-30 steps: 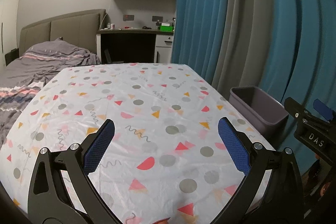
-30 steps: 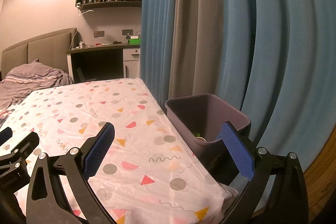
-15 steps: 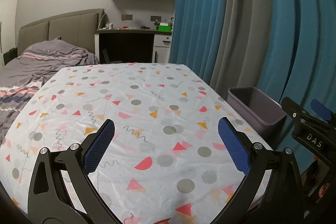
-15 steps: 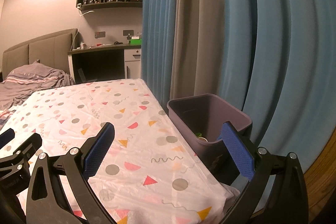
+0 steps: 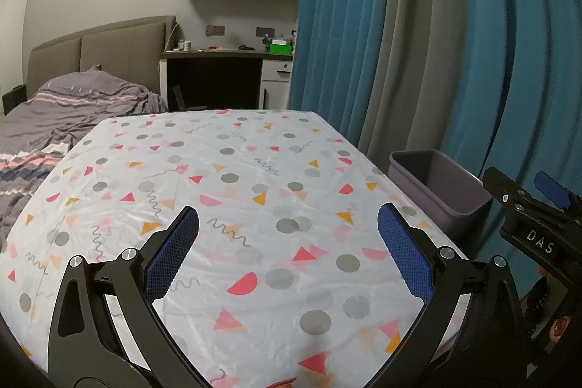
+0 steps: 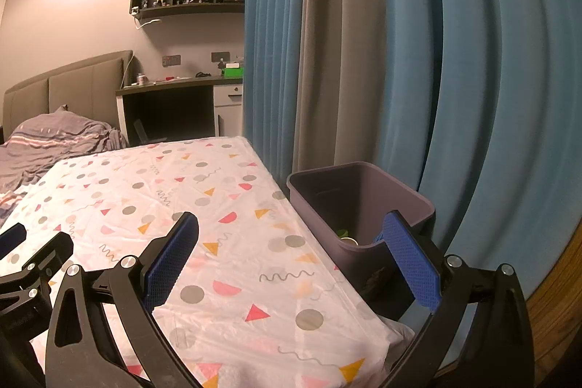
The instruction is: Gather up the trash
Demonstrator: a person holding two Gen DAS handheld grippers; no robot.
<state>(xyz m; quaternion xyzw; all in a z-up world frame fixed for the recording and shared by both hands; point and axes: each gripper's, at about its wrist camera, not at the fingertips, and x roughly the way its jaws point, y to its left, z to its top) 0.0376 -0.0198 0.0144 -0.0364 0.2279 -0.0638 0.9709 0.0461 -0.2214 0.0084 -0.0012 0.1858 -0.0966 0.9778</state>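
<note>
Right wrist view shows the right gripper (image 6: 289, 255) spread wide and empty above the patterned tablecloth (image 6: 203, 213), with the purple trash bin (image 6: 407, 202) just beside the table's right edge, near the right blue pad, holding small items inside.

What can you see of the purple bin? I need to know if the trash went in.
The bin is a rectangular, open-topped tub of dull purple plastic with a rolled rim. It stands upright beside the table's right edge, in front of the curtains. At its bottom lie a green scrap and a round, can-like item, partly hidden by the near wall. Neither gripper touches it.
</note>
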